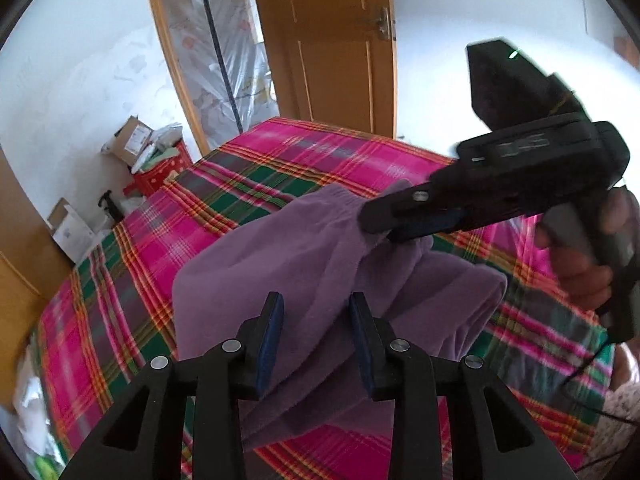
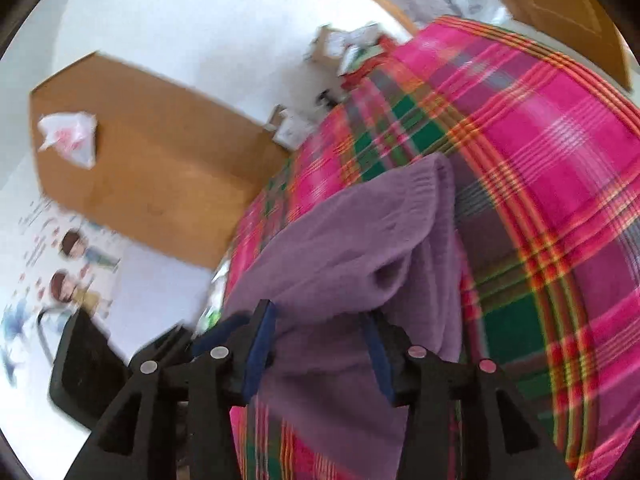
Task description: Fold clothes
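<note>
garment (image 1: 304,264): purple, bunched on plaid bed (image 1: 120,280), centre | left hand-held gripper (image 1: 316,332): at 6 o'clock, jaws parted, pads clear of the cloth between them | right hand-held gripper (image 1: 380,224): at 3 o'clock, over the cuff; own view (image 2: 316,340) shows jaws apart, gripping nothing

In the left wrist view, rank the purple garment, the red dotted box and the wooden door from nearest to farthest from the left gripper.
From the left gripper:
1. Purple garment, right under and between its fingers, lying on the plaid bedspread.
2. Red dotted box, on the floor past the bed's far left edge.
3. Wooden door, against the back wall beyond the bed.
</note>
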Available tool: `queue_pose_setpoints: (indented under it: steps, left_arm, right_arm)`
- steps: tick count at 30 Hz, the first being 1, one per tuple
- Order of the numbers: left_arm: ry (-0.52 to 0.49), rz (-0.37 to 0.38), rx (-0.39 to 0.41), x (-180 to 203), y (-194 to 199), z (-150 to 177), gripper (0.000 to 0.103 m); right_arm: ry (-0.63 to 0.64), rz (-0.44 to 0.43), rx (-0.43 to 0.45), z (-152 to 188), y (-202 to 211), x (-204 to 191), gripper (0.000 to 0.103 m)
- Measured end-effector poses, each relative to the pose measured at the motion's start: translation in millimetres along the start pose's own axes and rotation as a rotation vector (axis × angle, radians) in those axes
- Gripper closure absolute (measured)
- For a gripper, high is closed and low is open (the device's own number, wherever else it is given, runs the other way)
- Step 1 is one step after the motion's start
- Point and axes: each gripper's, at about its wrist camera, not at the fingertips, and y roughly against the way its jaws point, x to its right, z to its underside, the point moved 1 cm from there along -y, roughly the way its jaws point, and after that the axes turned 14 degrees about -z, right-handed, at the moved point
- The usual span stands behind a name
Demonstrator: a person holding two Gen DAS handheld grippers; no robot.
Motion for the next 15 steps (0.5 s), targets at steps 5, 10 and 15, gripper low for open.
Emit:
queue_pose_setpoints:
  steps: [5,10,15]
  left_arm:
    - [0.025,0.006,-0.01,-5.0,-9.9,-3.8,0.068]
    - [-0.002,-0.009,-0.012,-0.4,-14.9,-3.2,0.068]
    - [0.001,-0.012,-0.008,-1.9,-15.6,-2.0,0.076]
  right_arm:
    - [-0.053,0.049,0.018,-7.1,-14.6,5.1,0.06]
    - [-0.123,0.071,0.032,-9.9,-21.6,18.5,0.075]
    - [-0.05,0.087,0.054,-9.3,-22.0,8.4,0.085]
